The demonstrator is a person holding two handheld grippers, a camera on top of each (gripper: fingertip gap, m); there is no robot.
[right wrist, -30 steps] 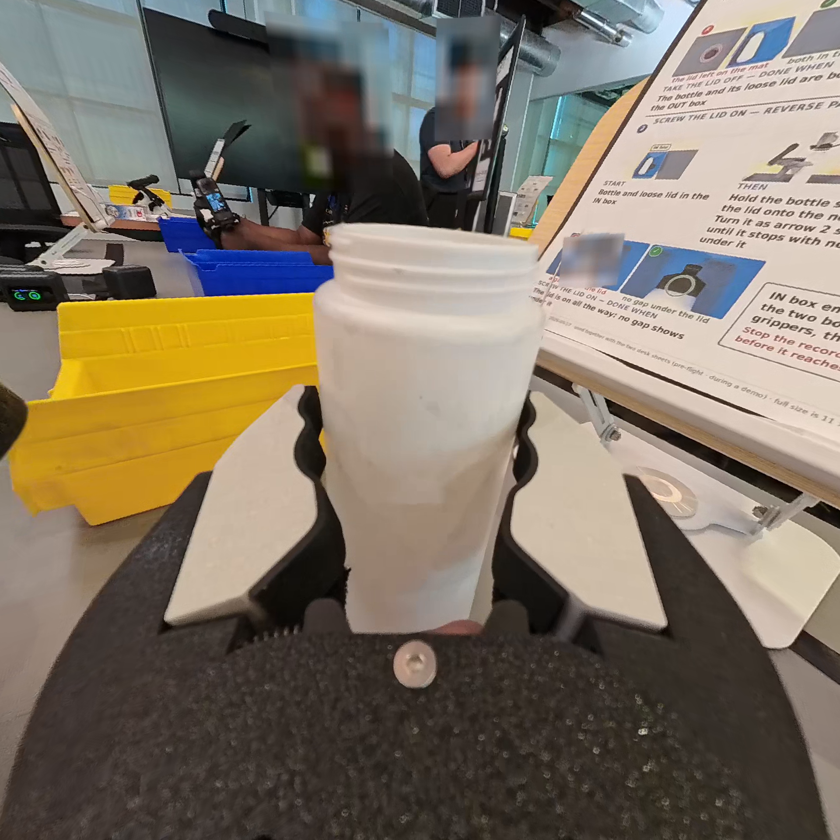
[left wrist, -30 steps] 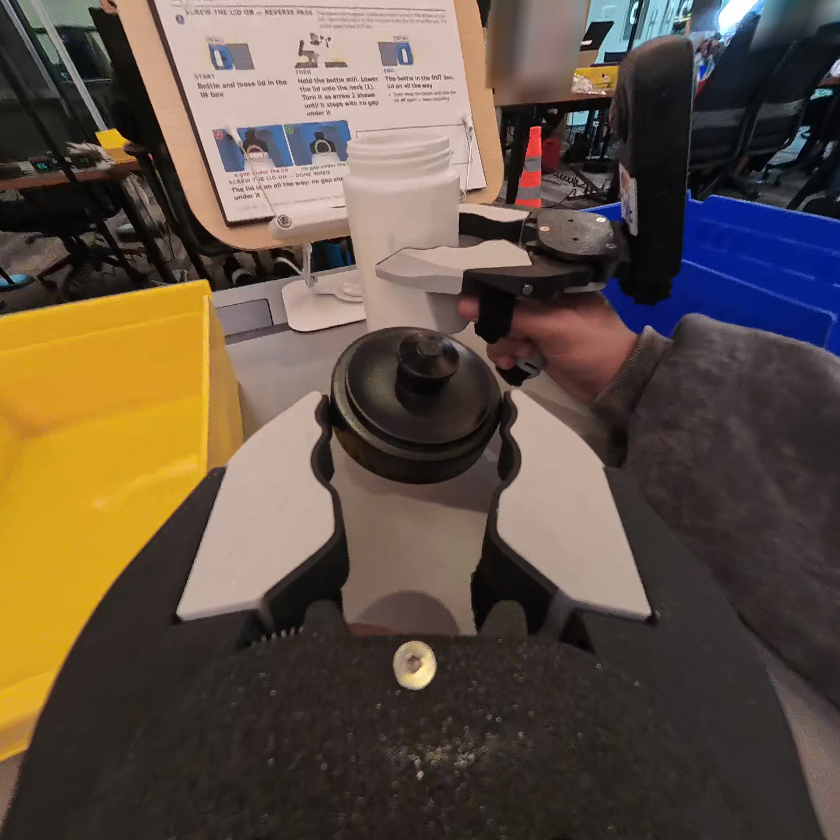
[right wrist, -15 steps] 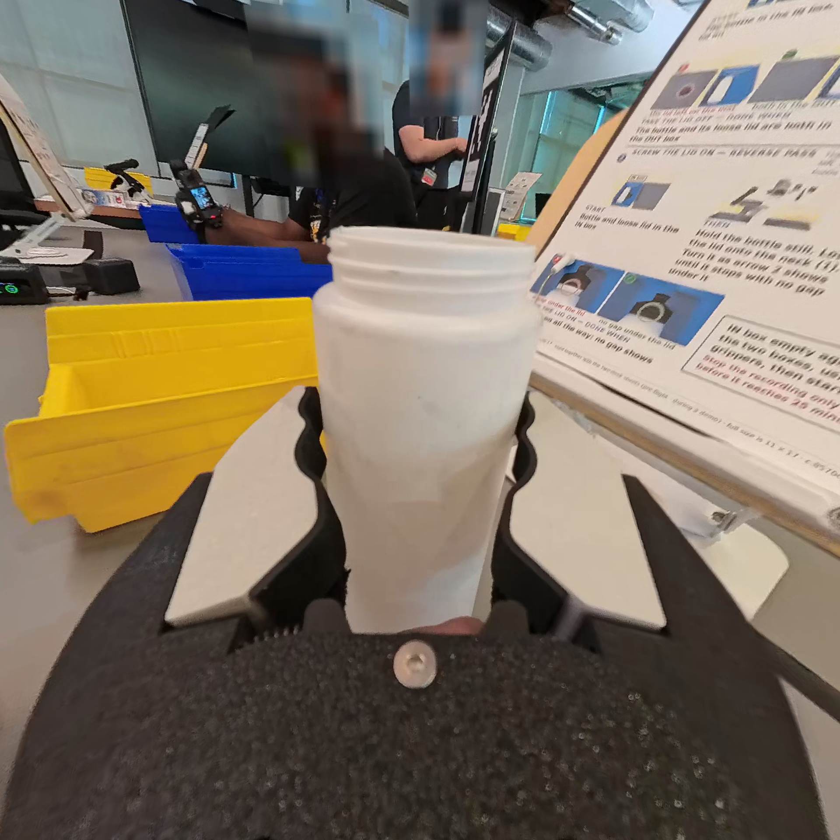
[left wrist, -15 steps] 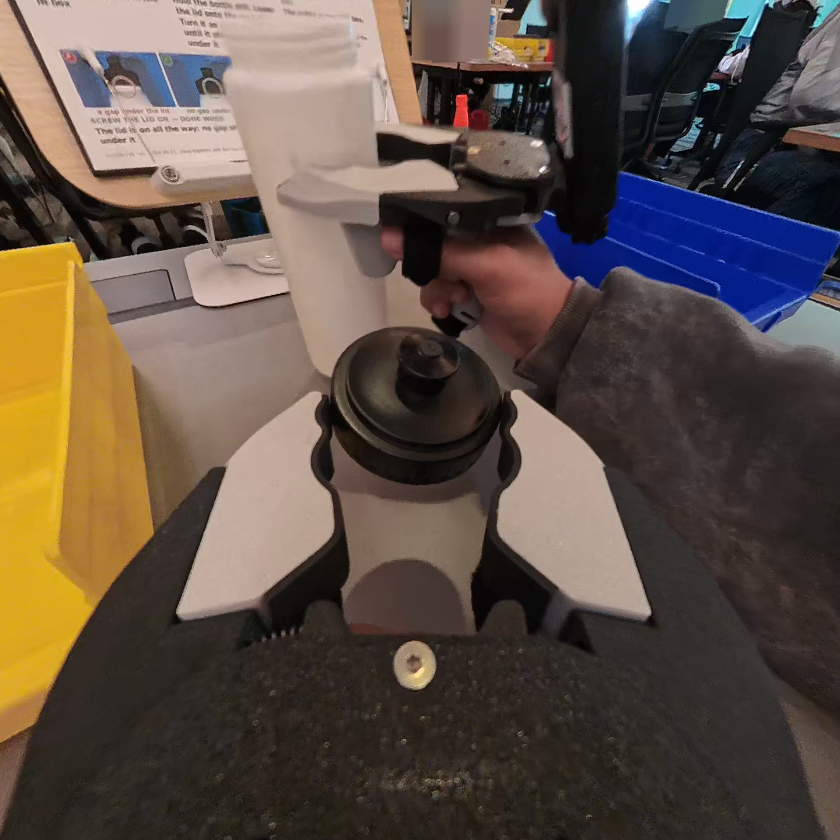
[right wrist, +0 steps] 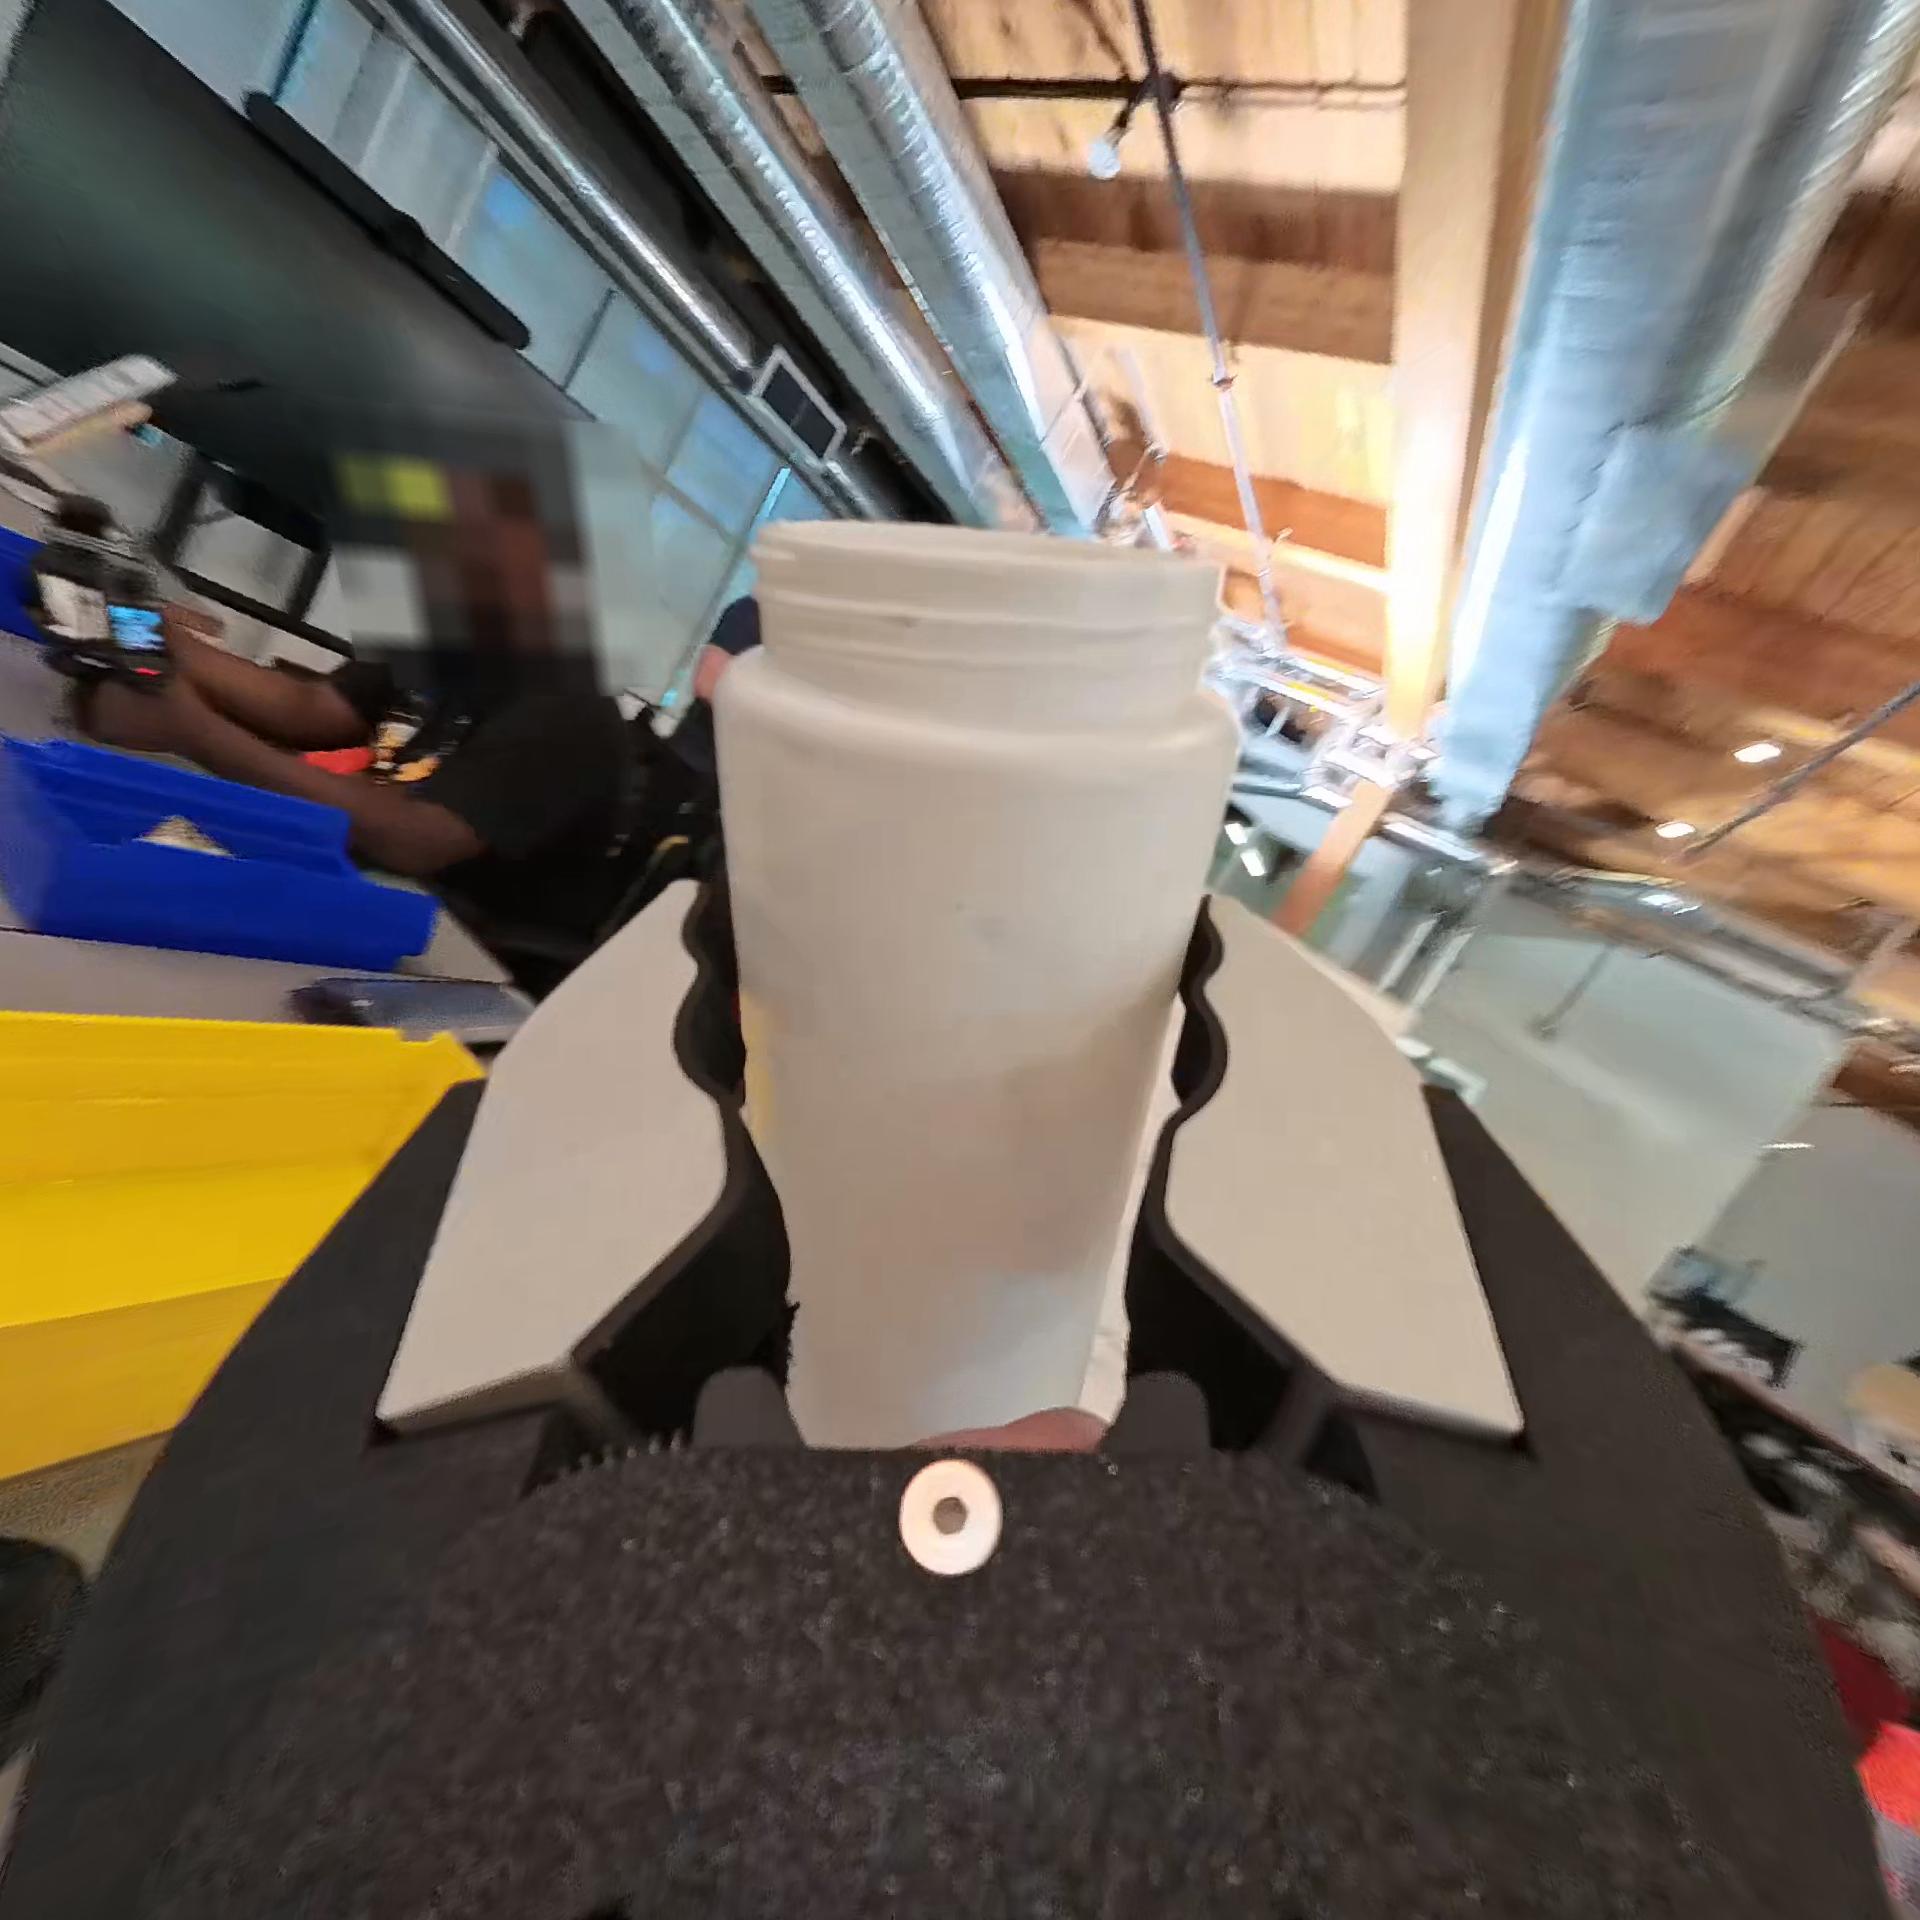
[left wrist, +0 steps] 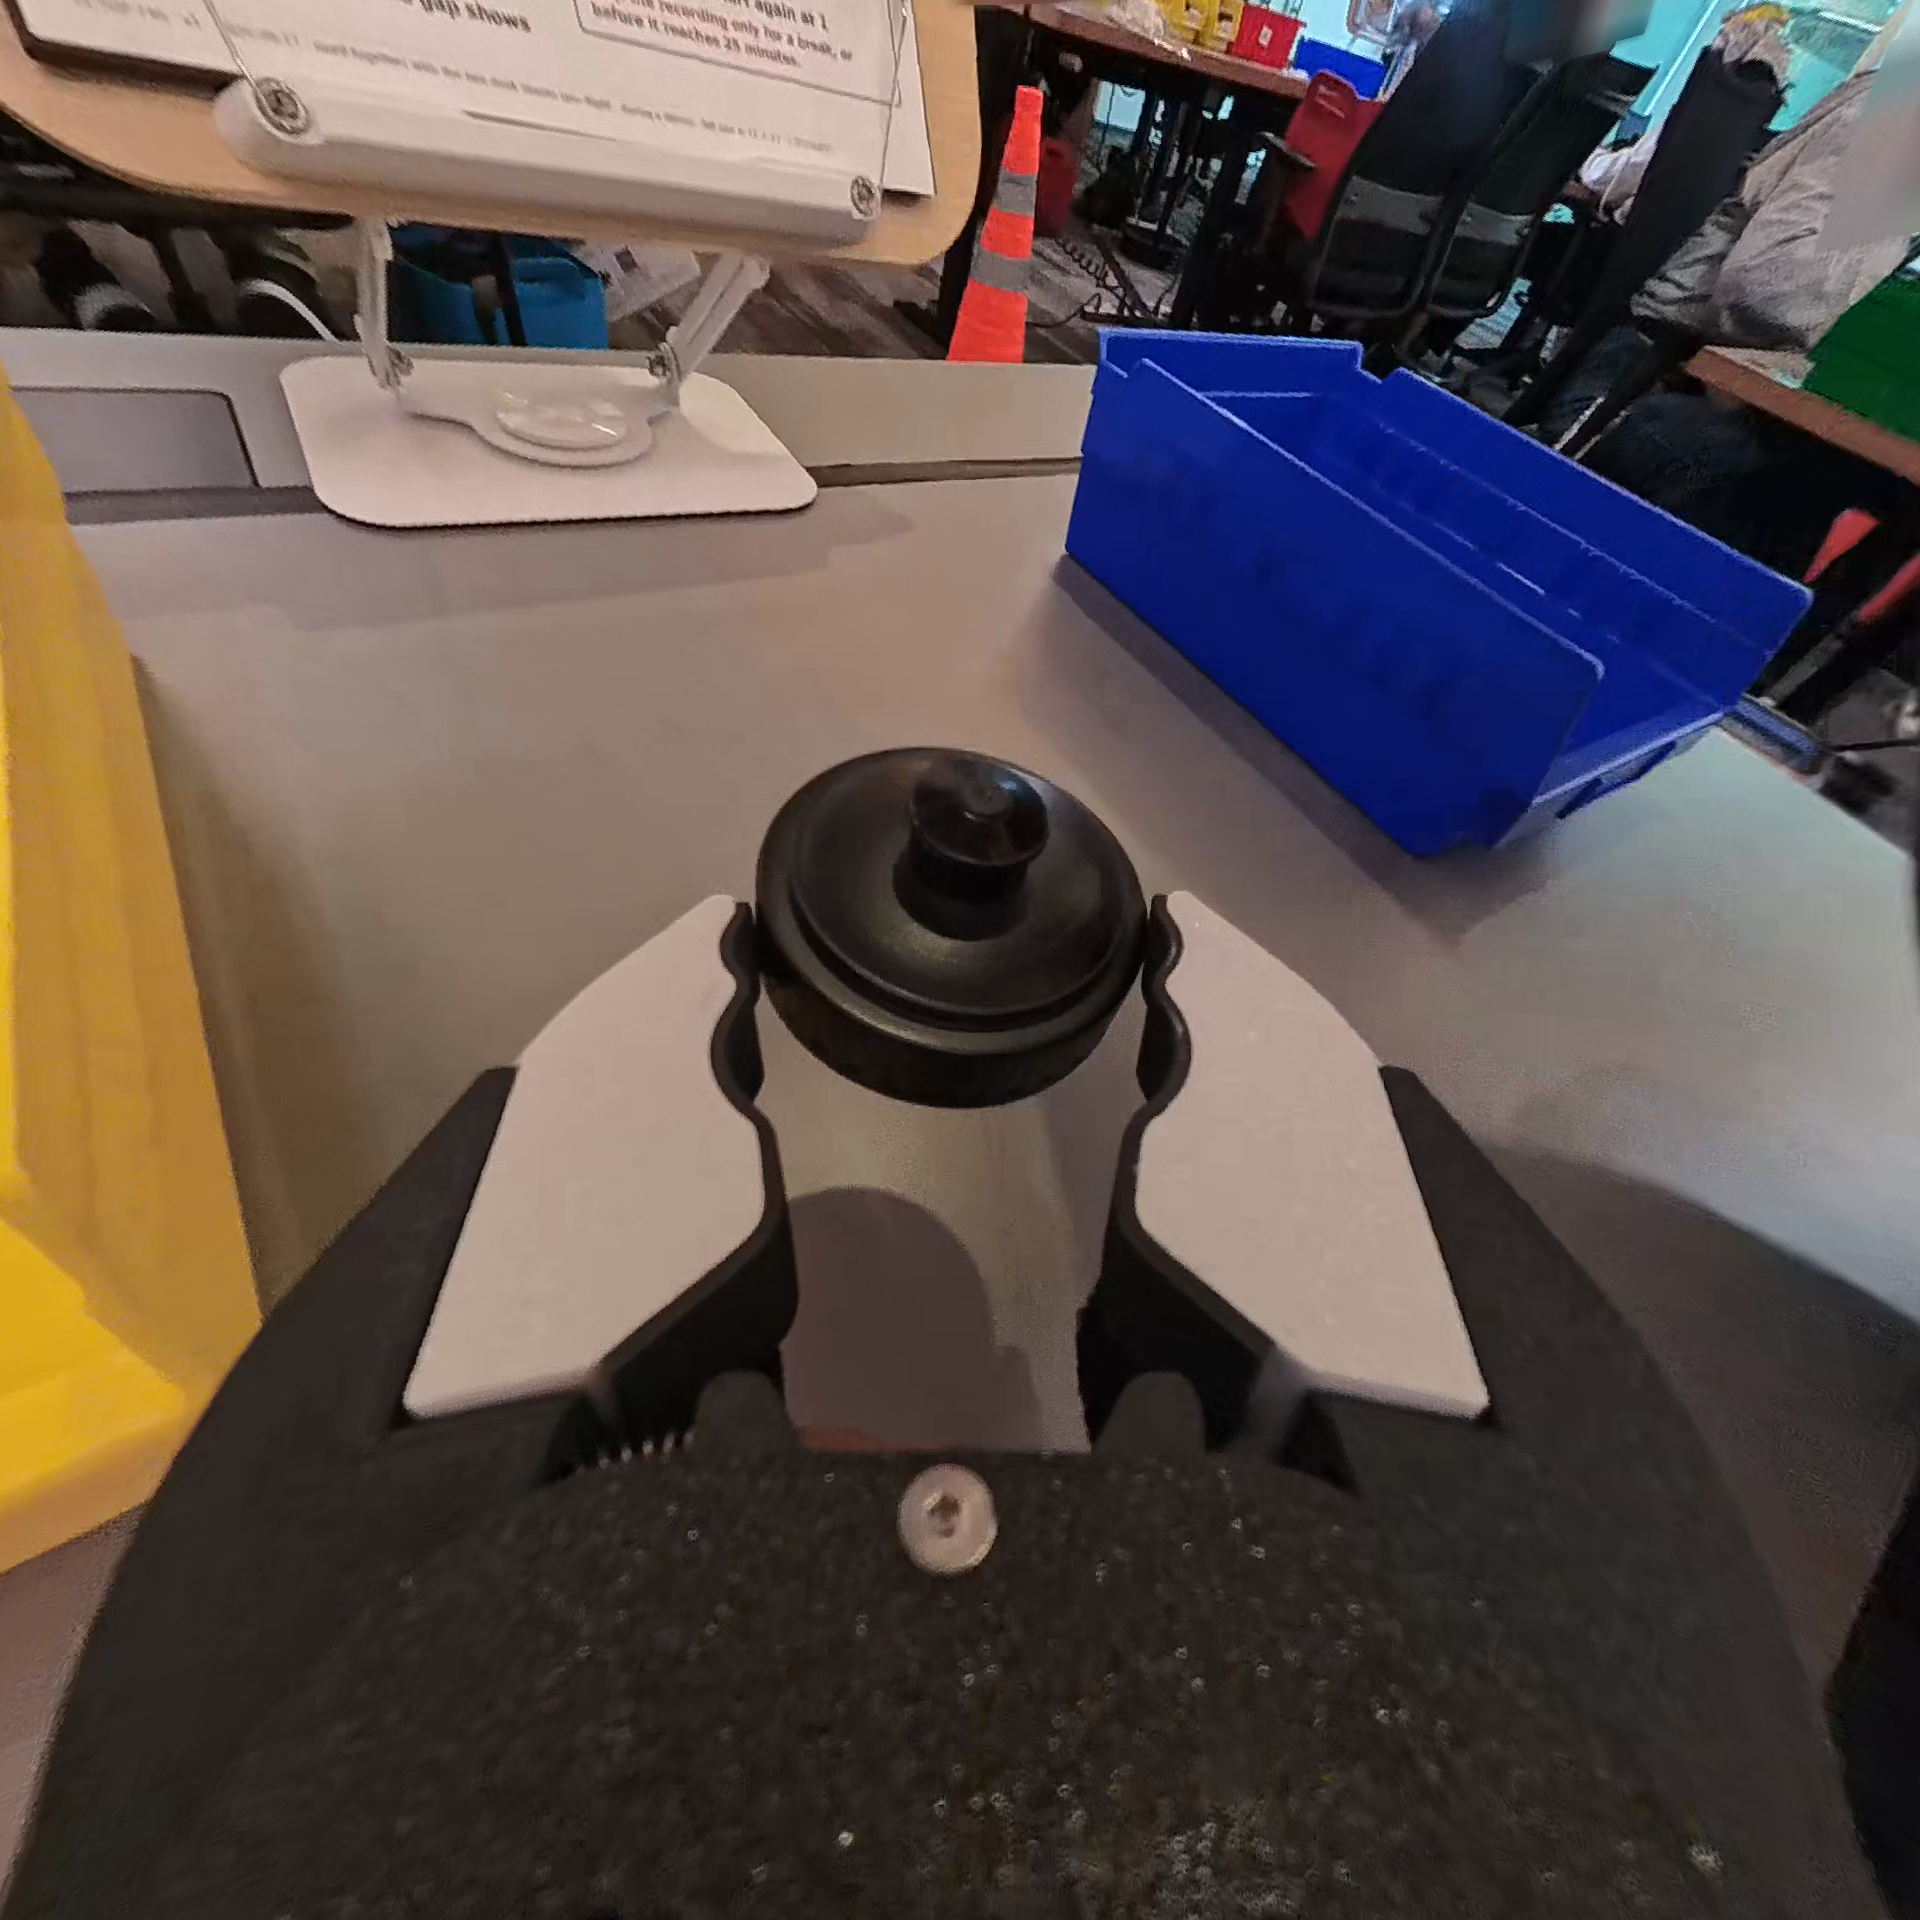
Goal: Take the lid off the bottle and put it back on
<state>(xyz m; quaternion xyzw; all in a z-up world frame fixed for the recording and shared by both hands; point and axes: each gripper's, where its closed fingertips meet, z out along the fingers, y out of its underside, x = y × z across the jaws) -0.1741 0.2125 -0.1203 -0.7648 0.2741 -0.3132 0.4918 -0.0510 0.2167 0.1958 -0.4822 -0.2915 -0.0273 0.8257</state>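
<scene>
left gripper (left wrist: 951,935) clamped on black lid (left wrist: 951,925), knob up, above grey table (left wrist: 520,748). right gripper (right wrist: 956,997) clamped on white bottle (right wrist: 966,935), neck uncapped, tilted up toward ceiling. blue bin (left wrist: 1382,634) at 2 o'clock from lid, contents not visible. yellow bin (left wrist: 94,1039) at 9 o'clock, close. bare table at 12 up to the sign stand (left wrist: 540,436).

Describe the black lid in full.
The black lid is round, plastic-looking, with a stepped top, a ribbed side band and a raised central knob. It is off the bottle, held knob-up and slightly tilted above the grey table, clamped at its rim between the fingers of the left gripper. Nothing else touches it.
</scene>
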